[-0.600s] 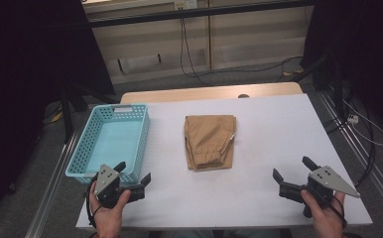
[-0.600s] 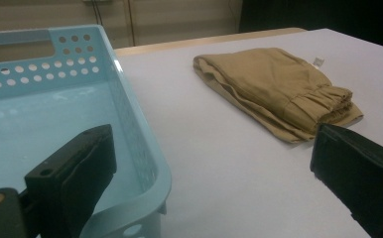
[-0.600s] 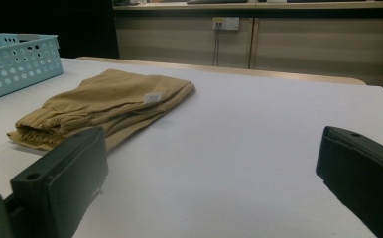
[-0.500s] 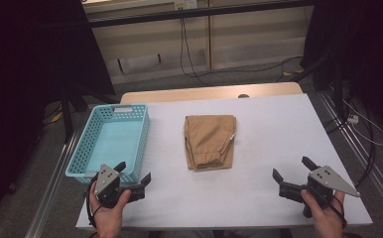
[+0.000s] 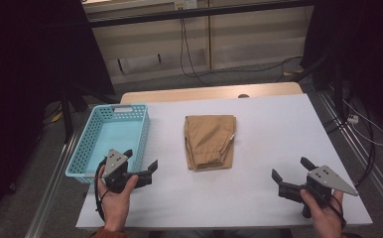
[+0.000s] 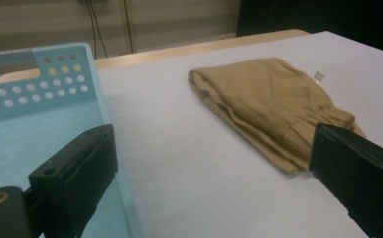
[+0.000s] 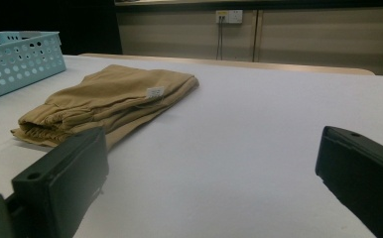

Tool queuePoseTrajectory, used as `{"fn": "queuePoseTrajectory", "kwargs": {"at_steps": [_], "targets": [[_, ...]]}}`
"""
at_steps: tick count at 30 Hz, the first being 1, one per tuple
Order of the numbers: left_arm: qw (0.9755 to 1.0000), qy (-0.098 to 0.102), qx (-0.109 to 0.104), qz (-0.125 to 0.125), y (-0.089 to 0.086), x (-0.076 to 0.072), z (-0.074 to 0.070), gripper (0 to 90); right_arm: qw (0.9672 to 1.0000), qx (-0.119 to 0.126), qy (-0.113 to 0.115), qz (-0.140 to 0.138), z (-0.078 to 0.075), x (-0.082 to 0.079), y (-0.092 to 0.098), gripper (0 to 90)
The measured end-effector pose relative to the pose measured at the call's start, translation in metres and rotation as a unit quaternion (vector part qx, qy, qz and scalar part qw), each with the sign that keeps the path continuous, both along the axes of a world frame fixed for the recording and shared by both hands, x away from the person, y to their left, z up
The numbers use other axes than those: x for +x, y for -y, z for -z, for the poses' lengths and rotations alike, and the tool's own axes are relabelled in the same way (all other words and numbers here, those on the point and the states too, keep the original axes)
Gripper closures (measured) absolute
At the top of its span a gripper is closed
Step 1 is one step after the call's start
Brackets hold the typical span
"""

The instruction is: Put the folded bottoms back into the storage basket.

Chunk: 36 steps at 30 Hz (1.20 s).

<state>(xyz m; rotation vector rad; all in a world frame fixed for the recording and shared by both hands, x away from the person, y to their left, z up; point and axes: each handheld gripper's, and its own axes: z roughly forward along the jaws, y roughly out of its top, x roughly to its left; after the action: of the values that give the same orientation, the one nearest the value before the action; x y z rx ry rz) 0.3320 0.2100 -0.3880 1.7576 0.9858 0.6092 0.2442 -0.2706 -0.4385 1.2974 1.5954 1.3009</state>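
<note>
Both claws wide apart, holding nothing.
Left gripper (image 5: 141, 166) sits just beside the blue basket (image 5: 88, 144); right gripper (image 5: 289, 174) rests near the table's (image 5: 279, 124) corner. Folded tan trousers (image 5: 210, 141) lie between, untouched and unobstructed.

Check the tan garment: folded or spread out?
Folded. The garment lies as a compact rectangle on the table, stacked layers showing along its edge in the left gripper view, elastic hem at the near end.
</note>
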Motion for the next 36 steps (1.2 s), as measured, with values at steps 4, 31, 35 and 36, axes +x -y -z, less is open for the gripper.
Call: {"fn": "queuePoseTrajectory", "kwargs": {"at_steps": [4, 31, 35, 36], "targets": [[0.9998, -0.001, 0.007, 0.019, 0.015, 0.009, -0.004, 5.1, 1.0, 0.004, -0.002, -0.001, 0.001, 0.0, 0.001, 0.3], [0.9972, -0.023, 0.022, 0.068, 0.063, 0.059, 0.008, 5.3, 0.9997, -0.012, 0.007, -0.019, 0.0, 0.0, -0.003, 0.5], [0.9963, -0.032, 0.016, 0.079, 0.067, 0.065, 0.006, 7.6, 0.9997, -0.013, 0.008, -0.018, 0.0, 0.0, -0.002, 0.6], [0.9959, -0.034, 0.019, 0.081, 0.068, 0.066, 0.005, 7.6, 0.9997, -0.013, 0.009, -0.019, 0.0, 0.0, -0.003, 0.5]]}}
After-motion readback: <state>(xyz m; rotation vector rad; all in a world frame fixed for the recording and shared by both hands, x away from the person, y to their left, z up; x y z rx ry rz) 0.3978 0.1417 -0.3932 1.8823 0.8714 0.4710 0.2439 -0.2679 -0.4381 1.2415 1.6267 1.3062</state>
